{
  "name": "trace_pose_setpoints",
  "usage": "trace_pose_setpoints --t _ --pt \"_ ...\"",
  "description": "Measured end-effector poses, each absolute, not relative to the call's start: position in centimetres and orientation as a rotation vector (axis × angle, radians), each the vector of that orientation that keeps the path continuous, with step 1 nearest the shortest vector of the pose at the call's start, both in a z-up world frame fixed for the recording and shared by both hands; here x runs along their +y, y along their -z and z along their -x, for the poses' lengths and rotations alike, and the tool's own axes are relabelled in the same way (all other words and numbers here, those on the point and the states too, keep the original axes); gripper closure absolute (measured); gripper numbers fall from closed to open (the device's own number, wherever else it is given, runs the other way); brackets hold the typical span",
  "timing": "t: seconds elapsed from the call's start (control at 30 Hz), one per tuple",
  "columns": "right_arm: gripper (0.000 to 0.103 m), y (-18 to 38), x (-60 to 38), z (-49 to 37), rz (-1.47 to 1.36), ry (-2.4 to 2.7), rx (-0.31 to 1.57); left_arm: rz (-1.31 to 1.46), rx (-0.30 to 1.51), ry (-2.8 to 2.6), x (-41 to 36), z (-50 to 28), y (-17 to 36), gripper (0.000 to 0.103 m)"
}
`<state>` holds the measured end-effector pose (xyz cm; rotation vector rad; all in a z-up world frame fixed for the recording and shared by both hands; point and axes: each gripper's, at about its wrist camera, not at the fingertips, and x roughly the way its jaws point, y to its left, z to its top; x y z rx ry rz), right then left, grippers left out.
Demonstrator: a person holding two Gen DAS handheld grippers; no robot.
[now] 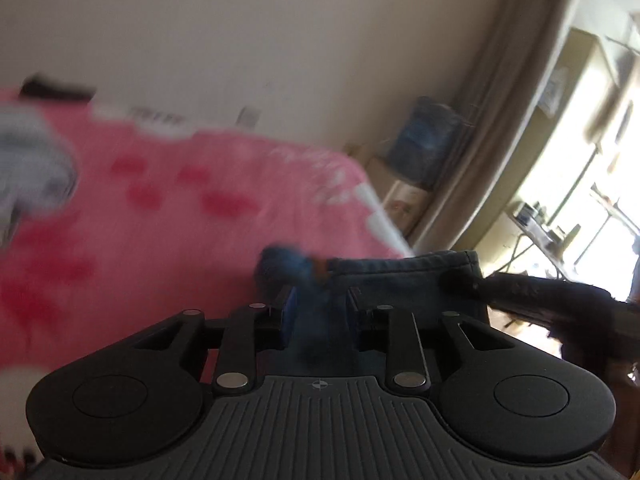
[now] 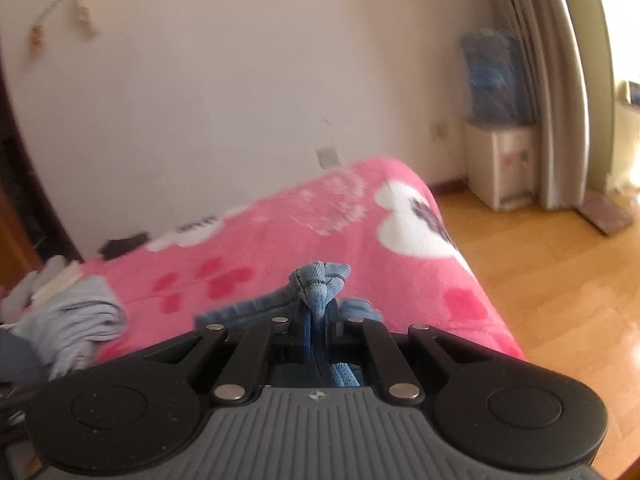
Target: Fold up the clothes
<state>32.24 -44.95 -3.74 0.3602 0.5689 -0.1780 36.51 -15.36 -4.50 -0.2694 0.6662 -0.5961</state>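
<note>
Right wrist: tool [image 2: 316,320] clamps blue garment [image 2: 320,280].

Both your wrist cams sit low over the pink blanket [image 2: 320,216], facing the wall [image 2: 240,80]; both share the curtain [image 2: 532,80] corner.

Blurred, hidden and cut-off parts of both wrist views

In the left wrist view motion blur smears the pink blanket [image 1: 192,216], its red marks shapeless, and the grey cloth [image 1: 28,160] at the far left is cut by the frame edge; the blue garment [image 1: 304,280] is a blur where it enters the left gripper [image 1: 316,308], the finger pads hidden by it. In the right wrist view the garment's lower part disappears behind the right gripper [image 2: 318,322], the pale folded cloth [image 2: 76,324] at near left is soft and partly cut off, and the small items on the far wall [image 2: 60,20] are too blurred to identify.
</note>
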Motion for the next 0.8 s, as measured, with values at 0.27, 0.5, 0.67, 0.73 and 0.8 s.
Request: trace_pose_setpoints --t 0.27,0.5,0.67,0.73,0.8 --pt "0.097 5.4 -45.2 -33.8 -0.333 0.130 0.564 0.281 0.657 0.659 -11.8 -32.1 5.6 0.077" --pt "0.096 5.6 -45.4 -35.0 -0.370 0.094 0.517 0.243 0.634 0.661 -9.7 -29.6 3.7 0.077" --pt "0.096 6.3 -46.2 -35.3 -0.456 0.106 0.486 0.219 0.652 0.680 -7.9 -28.0 3.3 0.077" --pt "0.096 6.7 -46.3 -35.7 -0.461 0.121 0.496 0.192 0.644 0.683 -7.7 -27.4 3.2 0.077" --pt "0.096 7.2 -46.3 -36.1 -0.463 0.137 0.512 0.162 0.637 0.683 -7.6 -26.9 3.1 0.077"
